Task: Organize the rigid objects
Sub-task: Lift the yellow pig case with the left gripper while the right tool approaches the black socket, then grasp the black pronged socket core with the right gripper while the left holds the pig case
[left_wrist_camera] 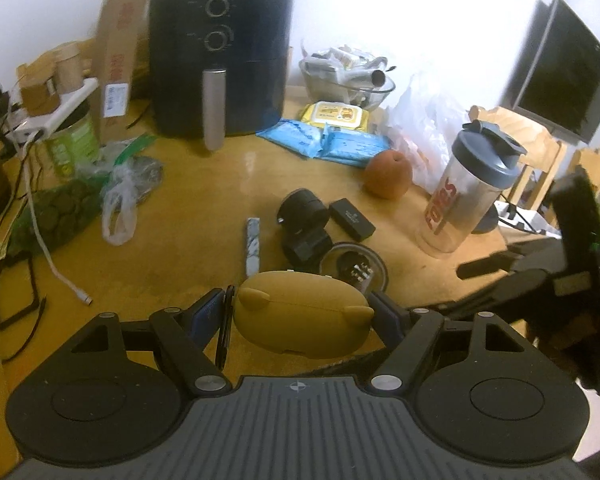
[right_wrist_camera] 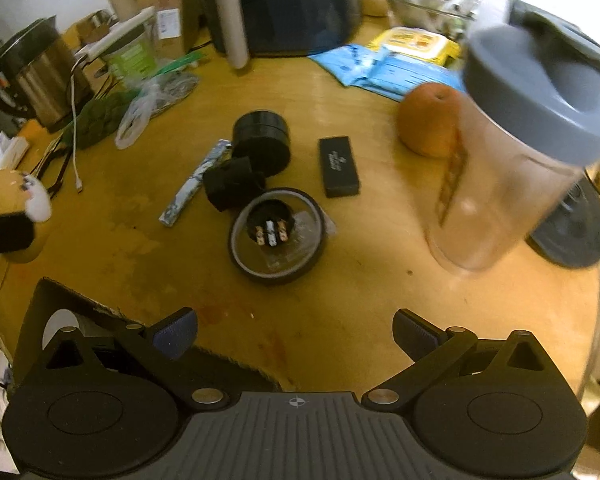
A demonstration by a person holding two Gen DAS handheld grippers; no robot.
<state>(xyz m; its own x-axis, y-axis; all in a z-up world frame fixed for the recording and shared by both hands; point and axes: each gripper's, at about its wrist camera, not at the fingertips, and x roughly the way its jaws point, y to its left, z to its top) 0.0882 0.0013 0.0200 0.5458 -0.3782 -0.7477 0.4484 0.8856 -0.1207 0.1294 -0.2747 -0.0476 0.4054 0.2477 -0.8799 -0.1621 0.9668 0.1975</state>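
Note:
My left gripper (left_wrist_camera: pixel 299 316) is shut on a yellow bear-eared case (left_wrist_camera: pixel 302 308), its blue pads (left_wrist_camera: pixel 206 314) pressing both sides, above the wooden table (left_wrist_camera: pixel 172 264). The right wrist view shows that case (right_wrist_camera: pixel 8 192) at the far left. My right gripper (right_wrist_camera: pixel 294 334) stands open with nothing between its fingers, over the table's near edge. Beyond it lie a tape roll (right_wrist_camera: pixel 276 268), a round black case (right_wrist_camera: pixel 262 136), a small black box (right_wrist_camera: pixel 338 166), a marbled stick (right_wrist_camera: pixel 196 182) and a black adapter (right_wrist_camera: pixel 232 188).
A shaker bottle (right_wrist_camera: pixel 512 152) and an orange (right_wrist_camera: pixel 428 120) stand at the right. A black air fryer (left_wrist_camera: pixel 220 52), blue packets (left_wrist_camera: pixel 324 144), plastic bags (left_wrist_camera: pixel 116 200), a white cable (left_wrist_camera: pixel 52 256) and a kettle (right_wrist_camera: pixel 32 76) crowd the back and left. A dark box (right_wrist_camera: pixel 60 312) sits under my right gripper.

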